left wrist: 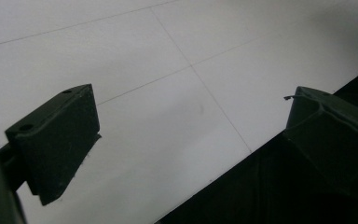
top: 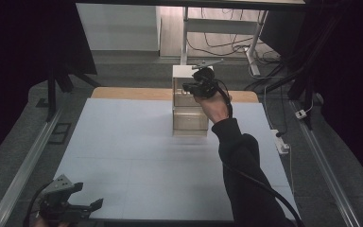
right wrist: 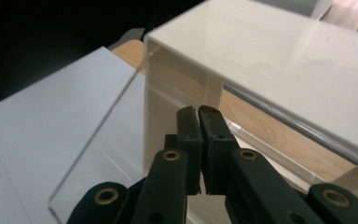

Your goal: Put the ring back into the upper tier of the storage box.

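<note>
**Reaching at the clear box, far side of the table**

Looking down from the high view: right gripper [top: 192, 87] raised at the far edge of the table [top: 137, 161], against the upper front of the clear acrylic box [top: 189, 120]. Box upright on the pale surface, its back end over the wooden strip [top: 132, 93] along the far edge. Right hand [top: 216, 106] and dark sleeve [top: 246, 175] stretched forward from the bottom right. Left gripper [top: 89, 198] low at the near left corner, well apart from the box, jaws spread wide.

Left gripper view: two black jaws far apart, nothing between them; white table surface [left wrist: 168, 60] with thin seam lines beneath, dark table edge under the right jaw.

Right gripper view: right gripper [right wrist: 199, 112] with jaws pressed together, tips just at the box's corner post below the milky top panel [right wrist: 279, 56]. Cannot tell whether a thin edge sits pinched between the tips; no gap visible. Clear hinged or loose front panel [right wrist: 98, 126] tilted outward to the left, resting toward the table. Wood strip visible through the box's clear wall on the right.
</note>
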Motion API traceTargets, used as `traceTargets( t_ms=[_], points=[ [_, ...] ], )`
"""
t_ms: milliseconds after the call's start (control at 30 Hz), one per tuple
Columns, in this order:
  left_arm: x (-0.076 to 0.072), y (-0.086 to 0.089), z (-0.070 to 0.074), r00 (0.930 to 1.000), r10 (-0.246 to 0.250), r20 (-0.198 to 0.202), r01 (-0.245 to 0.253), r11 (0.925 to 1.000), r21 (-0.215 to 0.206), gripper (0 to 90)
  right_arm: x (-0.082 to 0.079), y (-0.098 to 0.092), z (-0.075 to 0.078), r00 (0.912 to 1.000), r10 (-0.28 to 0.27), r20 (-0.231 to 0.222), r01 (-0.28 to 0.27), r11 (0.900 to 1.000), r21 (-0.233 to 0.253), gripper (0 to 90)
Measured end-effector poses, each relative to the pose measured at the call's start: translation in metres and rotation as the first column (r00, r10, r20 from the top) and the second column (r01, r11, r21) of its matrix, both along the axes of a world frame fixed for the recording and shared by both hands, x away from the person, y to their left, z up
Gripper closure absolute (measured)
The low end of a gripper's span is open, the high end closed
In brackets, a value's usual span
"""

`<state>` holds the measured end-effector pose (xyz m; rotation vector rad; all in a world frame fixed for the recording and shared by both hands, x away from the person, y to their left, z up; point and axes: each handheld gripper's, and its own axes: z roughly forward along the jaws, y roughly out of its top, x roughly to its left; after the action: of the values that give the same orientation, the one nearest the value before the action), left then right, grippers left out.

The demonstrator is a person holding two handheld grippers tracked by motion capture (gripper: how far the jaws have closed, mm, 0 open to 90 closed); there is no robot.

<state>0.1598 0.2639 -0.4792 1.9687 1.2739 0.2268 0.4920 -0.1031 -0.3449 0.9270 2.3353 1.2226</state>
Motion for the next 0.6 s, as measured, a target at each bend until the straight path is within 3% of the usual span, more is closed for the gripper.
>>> traceTargets(
  t_ms=[233, 433, 600],
  points=[
    [0.0, -0.001, 0.0, 1.0, 0.001, -0.002, -0.001, 1.0, 0.0, 3.0, 0.004, 0.003, -0.012, 0.9988, -0.039, -0.03, 0.037, 0.997, -0.067, 87.0],
    [0.0, -0.001, 0.0, 1.0, -0.001, -0.002, 0.001, 1.0, 0.001, 3.1, 0.004, 0.004, -0.012, 0.9989, -0.038, -0.026, 0.036, 0.996, -0.085, 81.1],
    [0.0, -0.001, 0.0, 1.0, -0.001, -0.002, 0.001, 1.0, 0.001, 3.1, 0.003, 0.004, -0.011, 0.9991, -0.033, -0.027, 0.031, 0.997, -0.071, 75.0]
  ],
)
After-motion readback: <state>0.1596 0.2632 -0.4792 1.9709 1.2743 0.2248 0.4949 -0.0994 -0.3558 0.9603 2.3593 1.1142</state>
